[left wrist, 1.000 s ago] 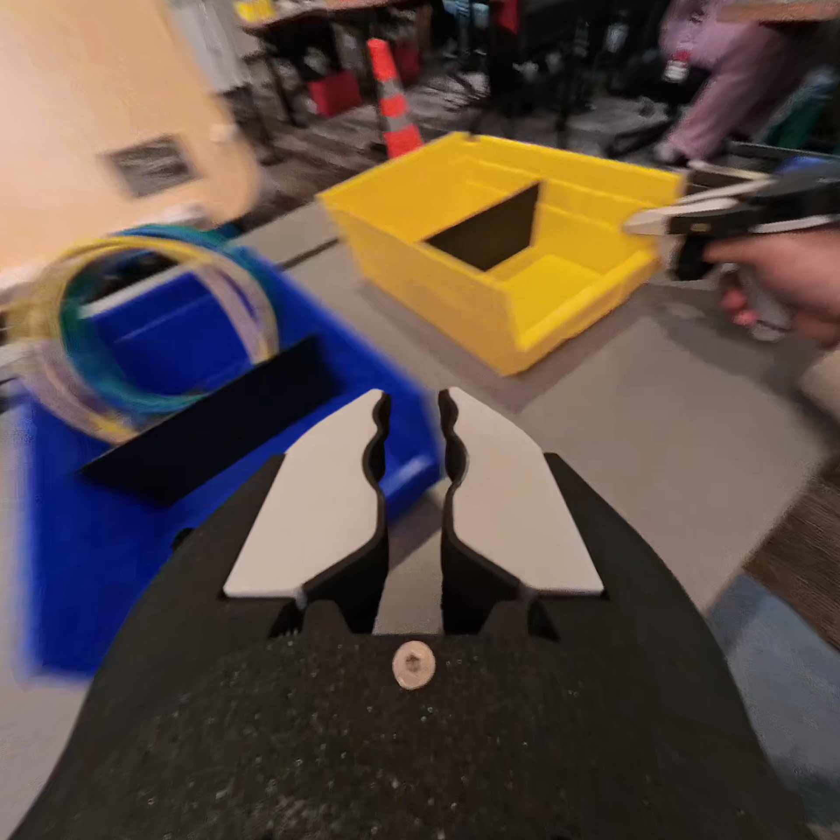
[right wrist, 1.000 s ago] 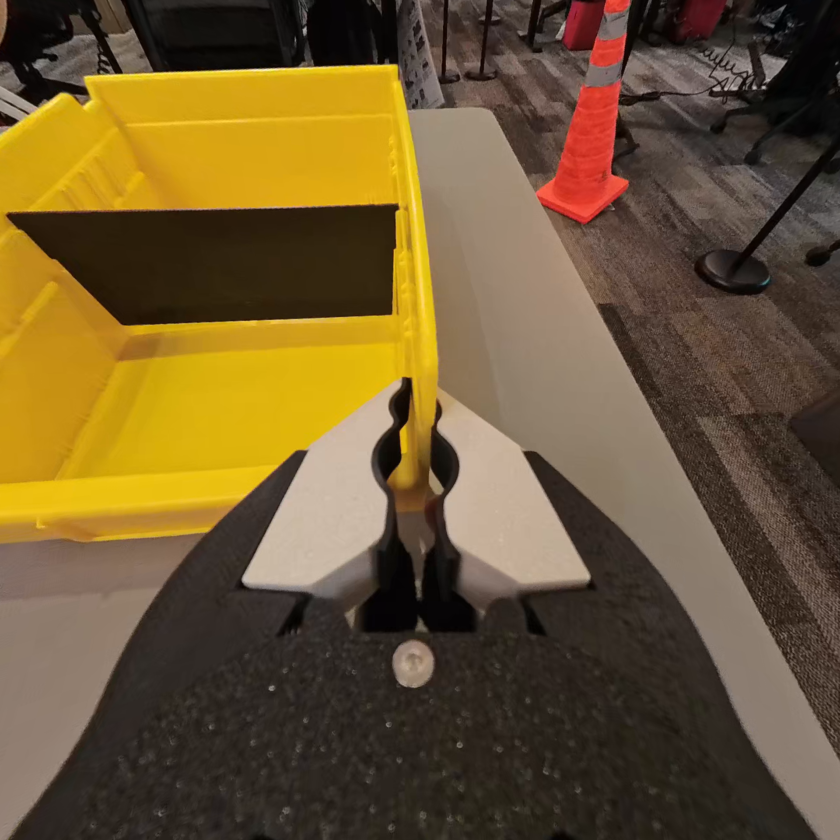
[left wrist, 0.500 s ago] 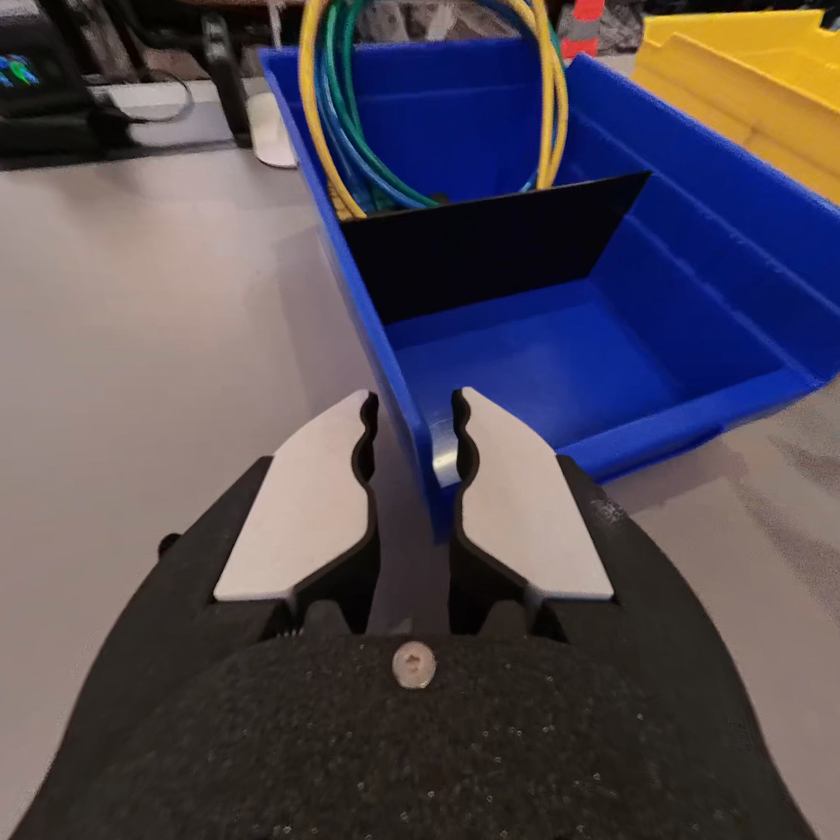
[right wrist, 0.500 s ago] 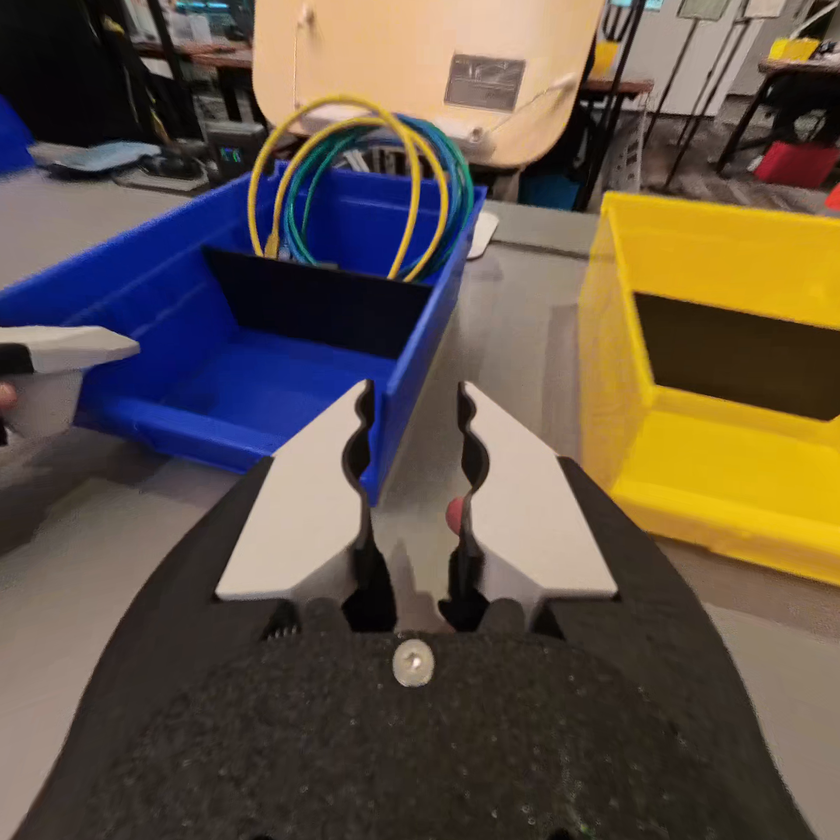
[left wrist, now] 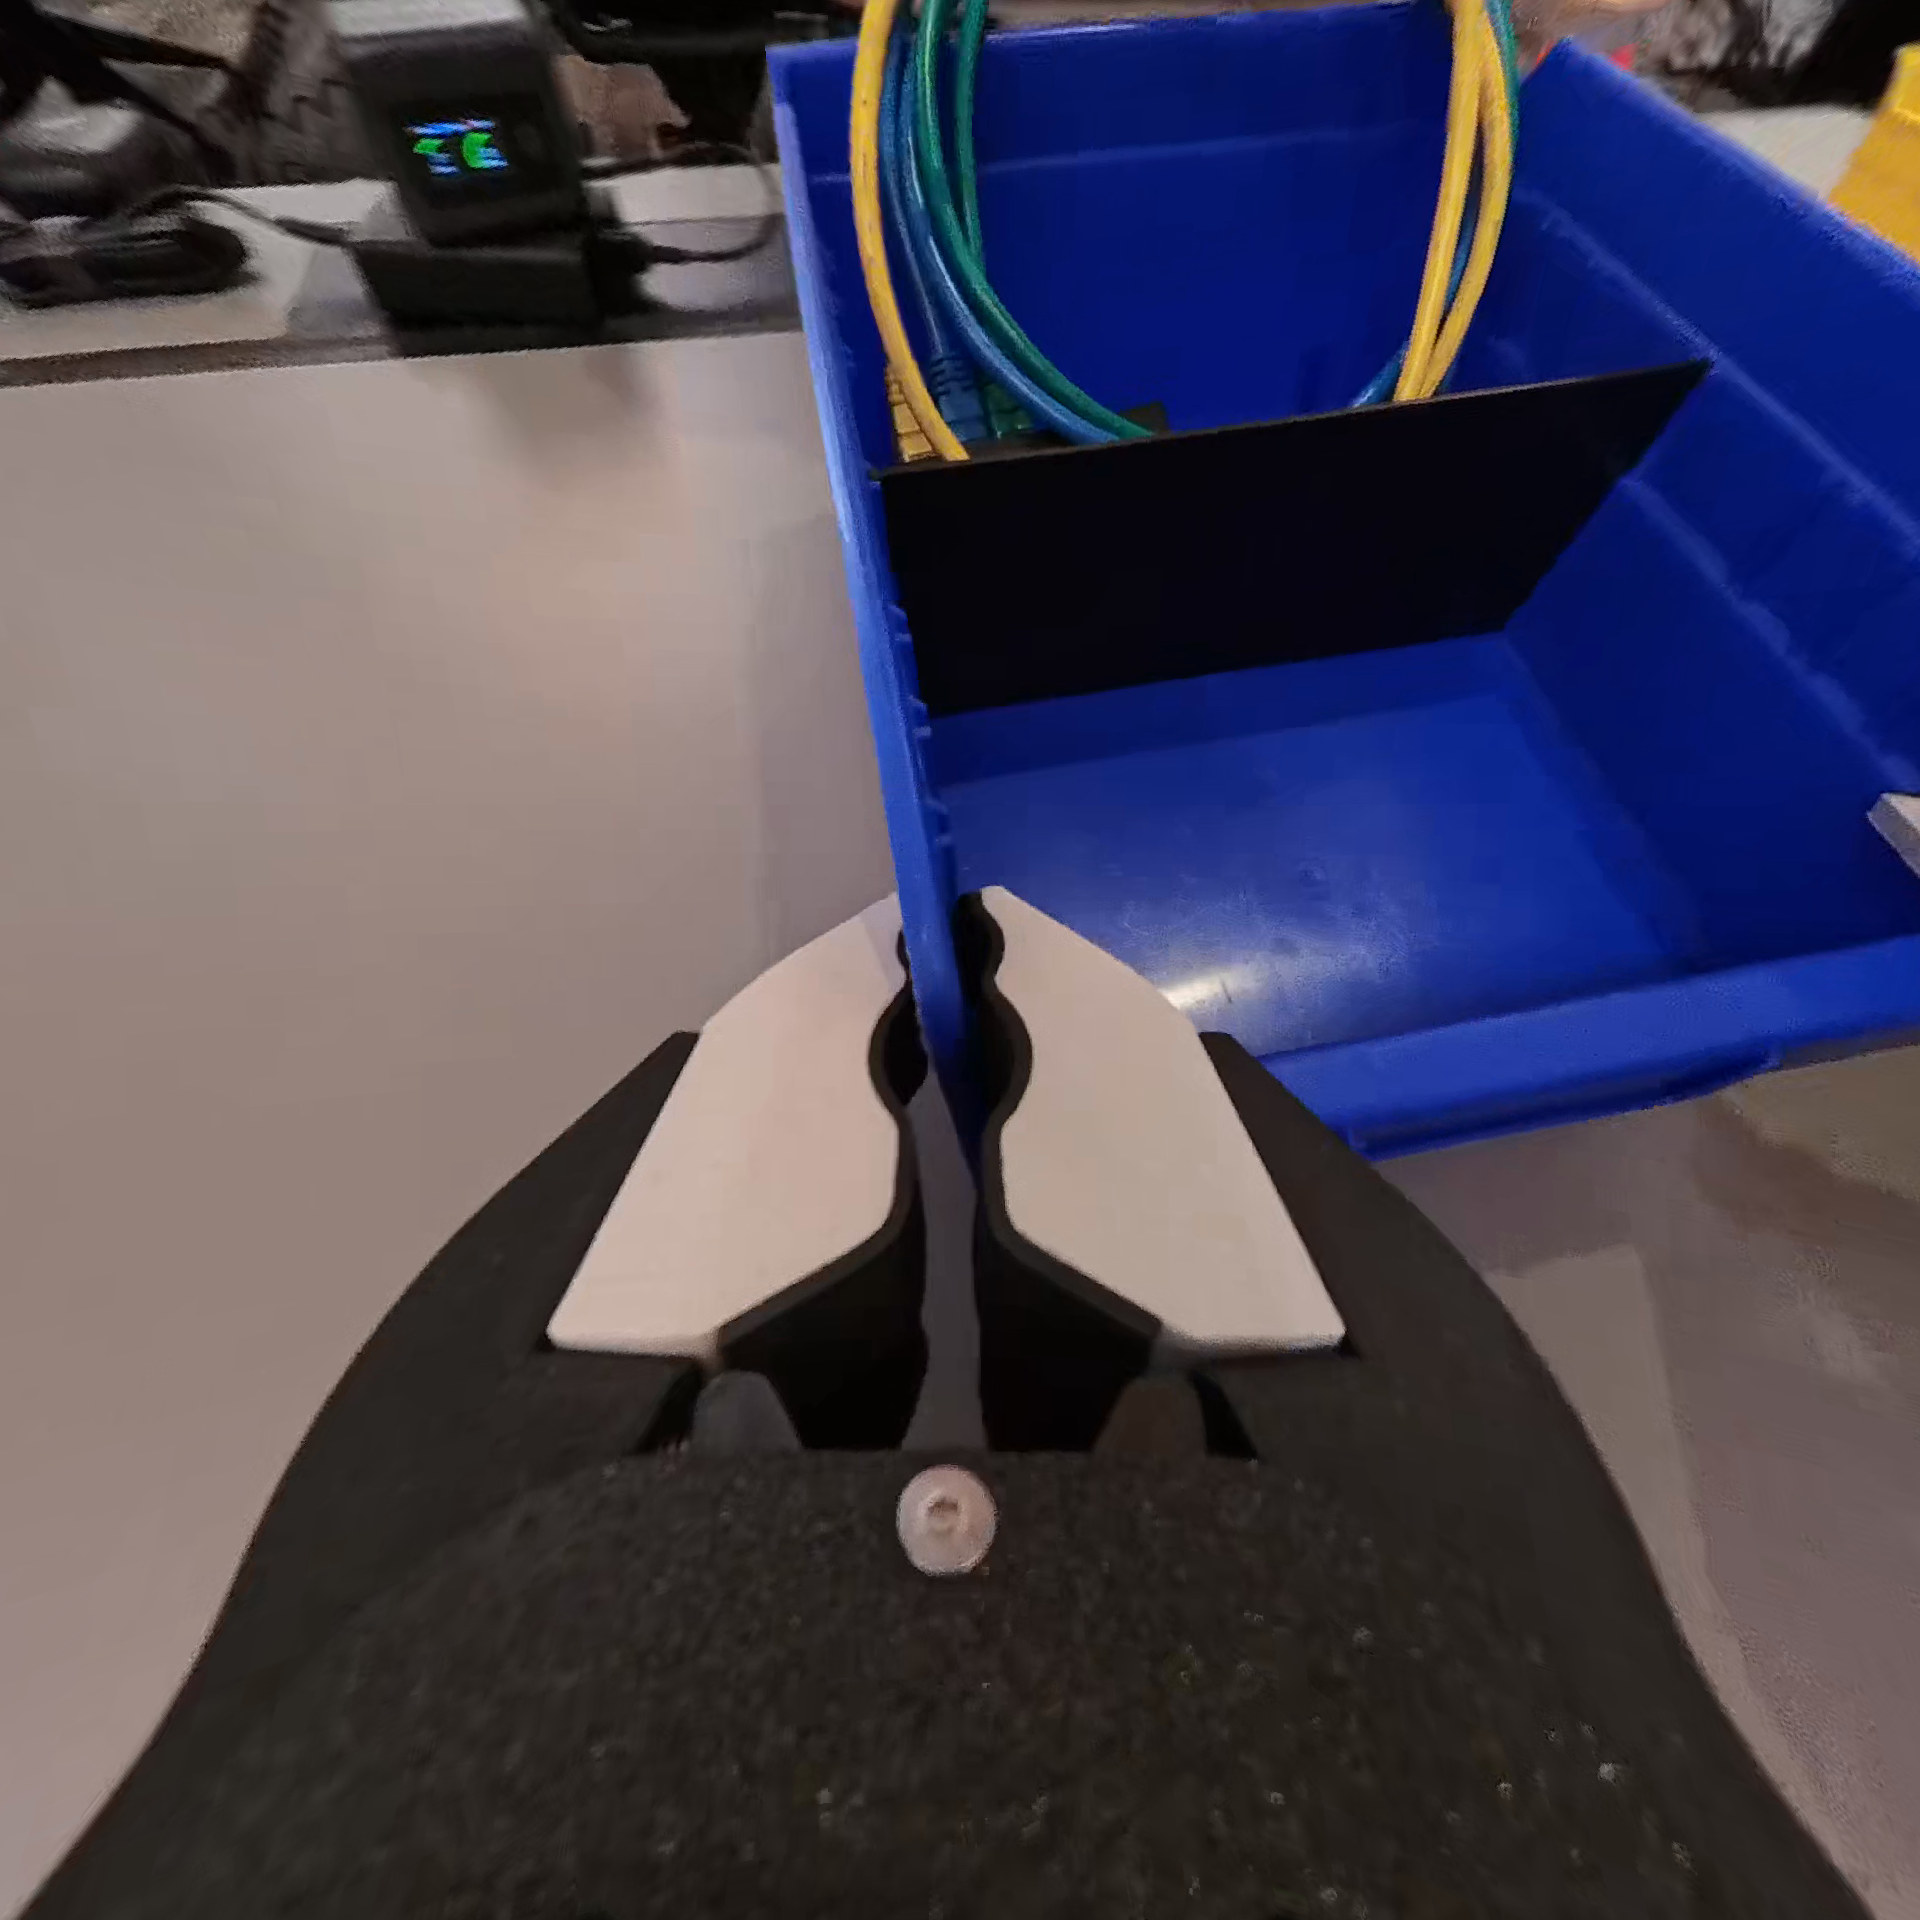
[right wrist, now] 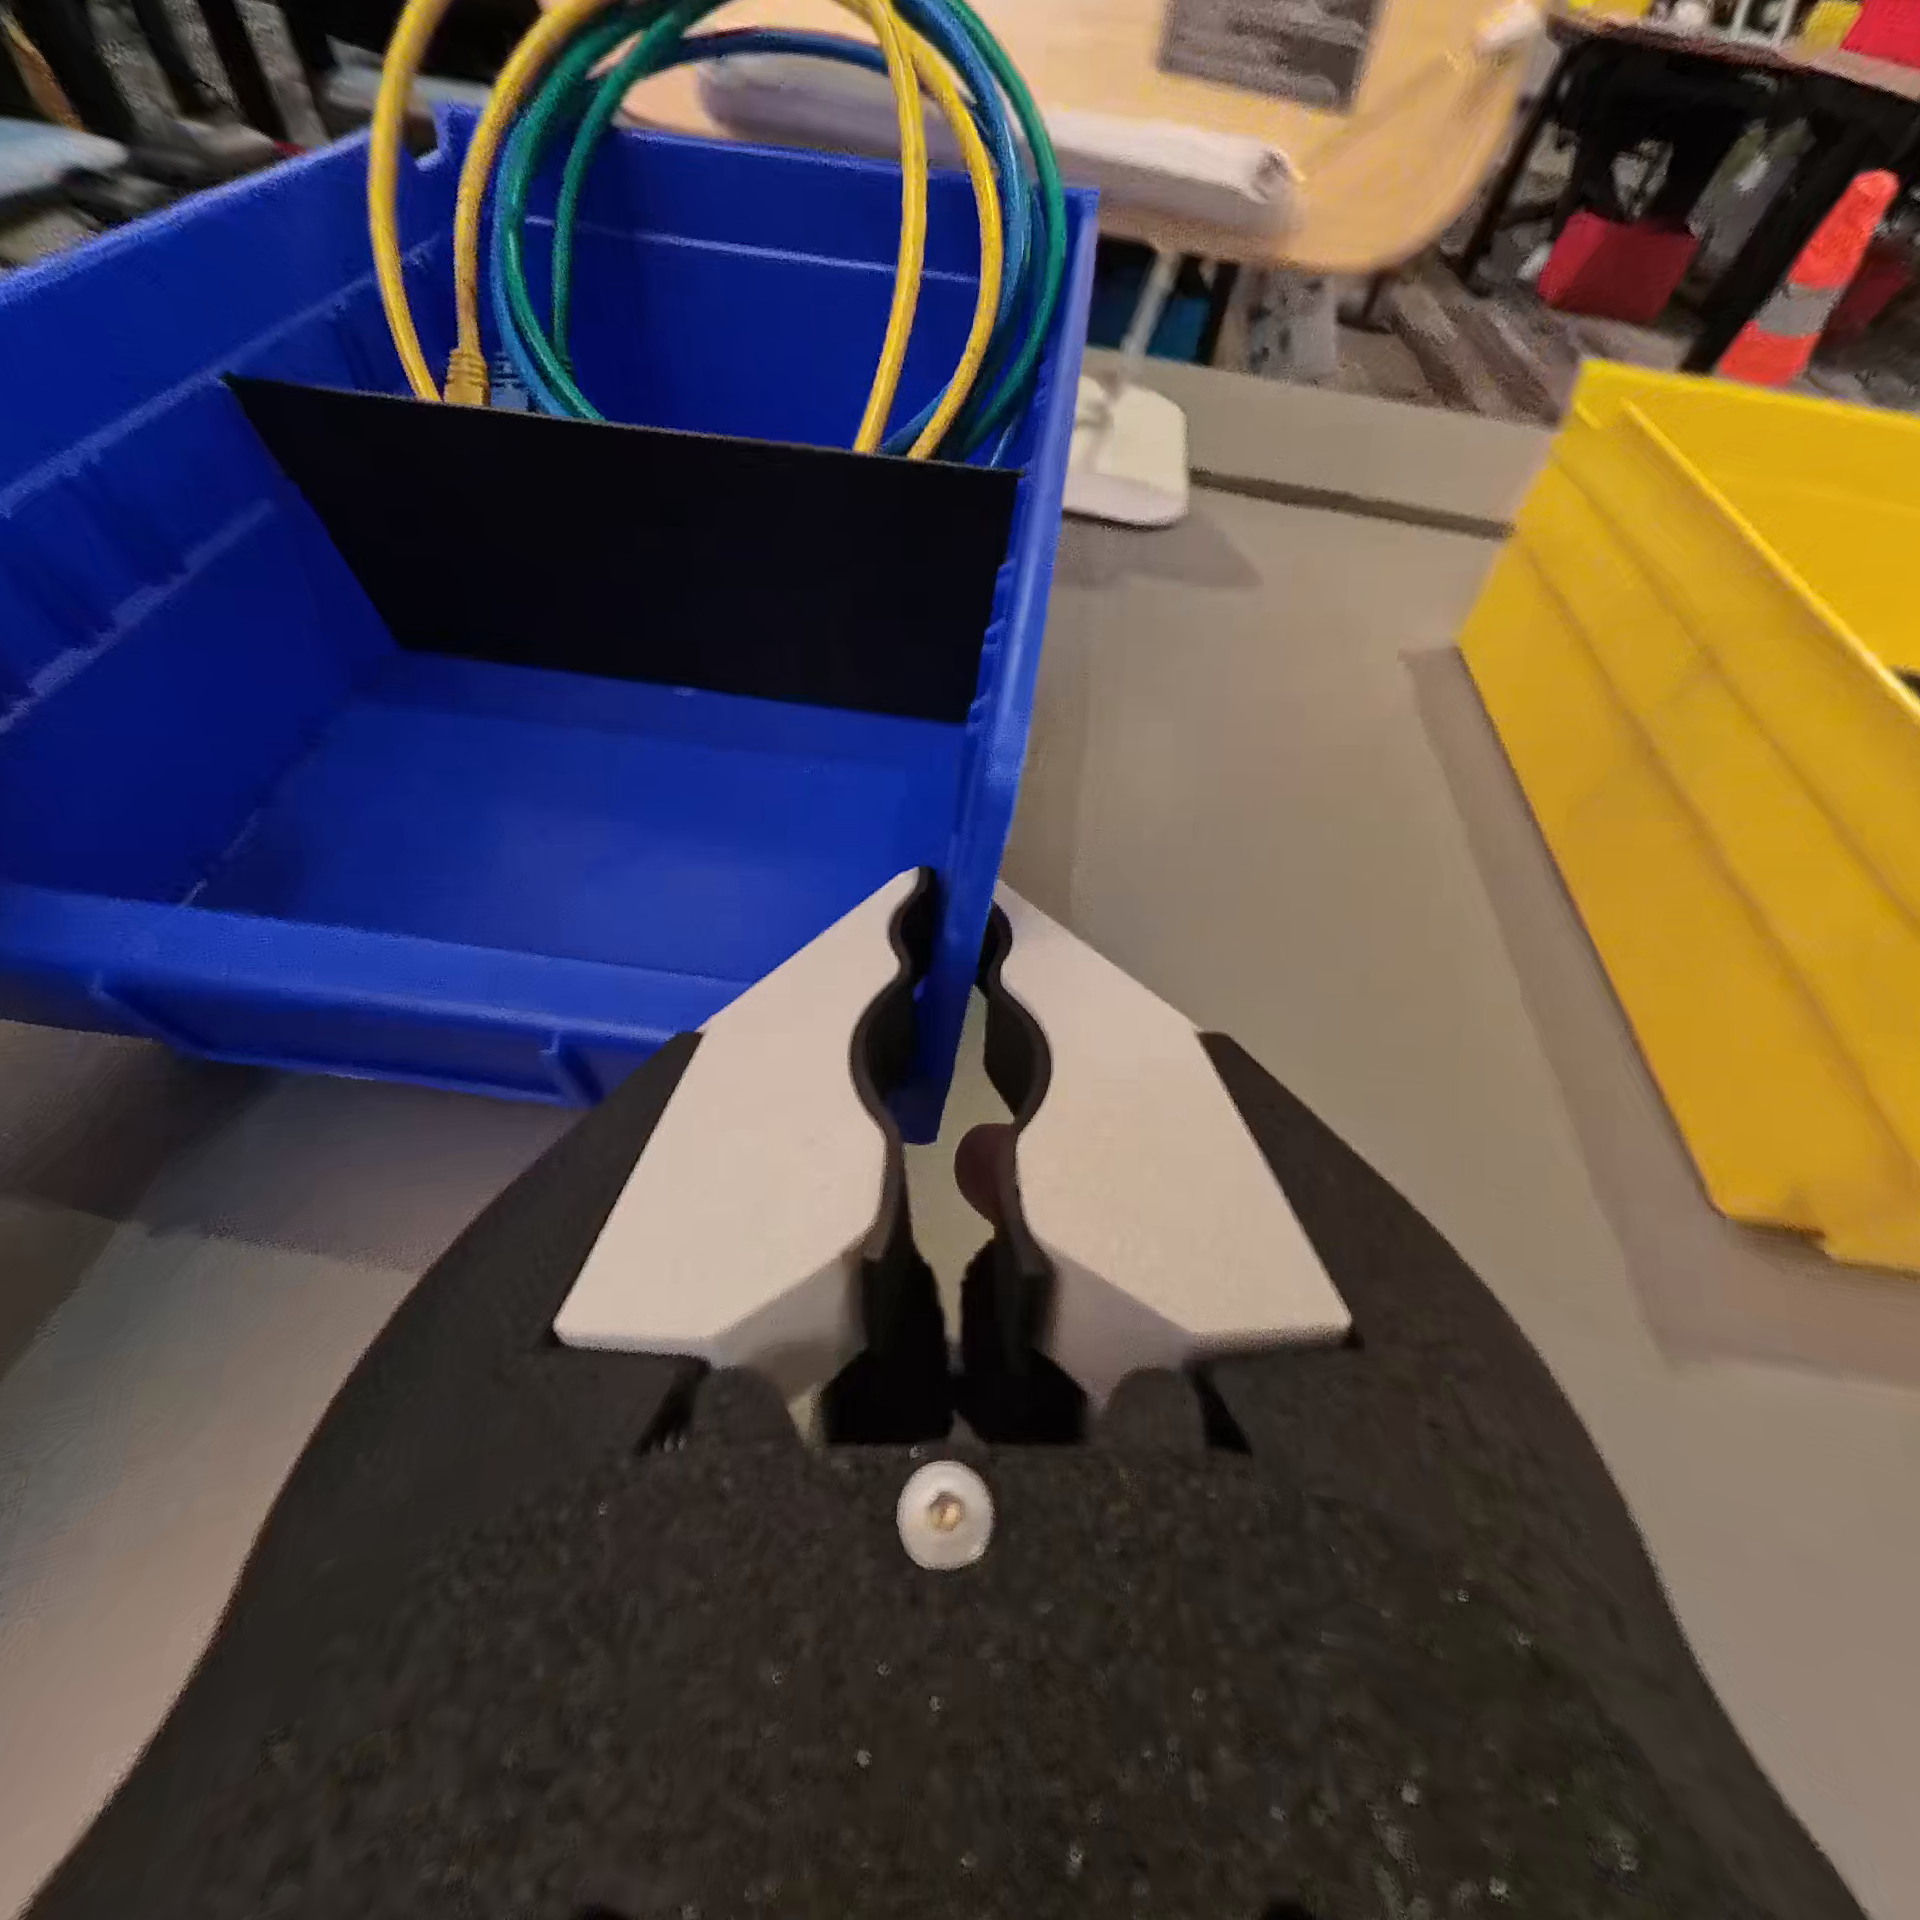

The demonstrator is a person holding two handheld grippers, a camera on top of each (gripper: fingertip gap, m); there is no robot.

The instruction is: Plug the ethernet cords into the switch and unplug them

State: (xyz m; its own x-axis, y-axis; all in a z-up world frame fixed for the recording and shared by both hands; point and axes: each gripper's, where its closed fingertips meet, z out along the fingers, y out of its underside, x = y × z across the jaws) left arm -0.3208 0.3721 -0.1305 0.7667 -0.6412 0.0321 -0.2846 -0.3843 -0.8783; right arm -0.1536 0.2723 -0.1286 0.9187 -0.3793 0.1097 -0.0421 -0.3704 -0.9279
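A blue bin [left wrist: 1714, 499] stands on the grey table [left wrist: 416, 727], split by a black divider [left wrist: 1195, 561]. Yellow, green and blue ethernet cords [left wrist: 935, 260] loop up from its back compartment. The switch is hidden behind the divider. My left gripper [left wrist: 940, 909] is shut on the bin's left wall near the front corner. In the right wrist view the bin [right wrist: 156, 520], divider [right wrist: 644, 561] and cords [right wrist: 914, 208] show again. My right gripper [right wrist: 956, 894] is shut on the bin's right wall near the front corner. Its fingertip [left wrist: 1901, 836] shows at the left wrist view's right edge.
A yellow bin [right wrist: 1714, 831] stands on the table [right wrist: 1247, 831] right of the blue one. A white flat object [right wrist: 1127, 457] lies behind the blue bin. A dark device with a lit screen [left wrist: 457, 156] sits at the back left. An orange cone [right wrist: 1808, 281] stands on the floor.
The right gripper let go of the yellow bin and swung to the blue bin. Both grippers moved onto the blue bin's side walls and closed on them.
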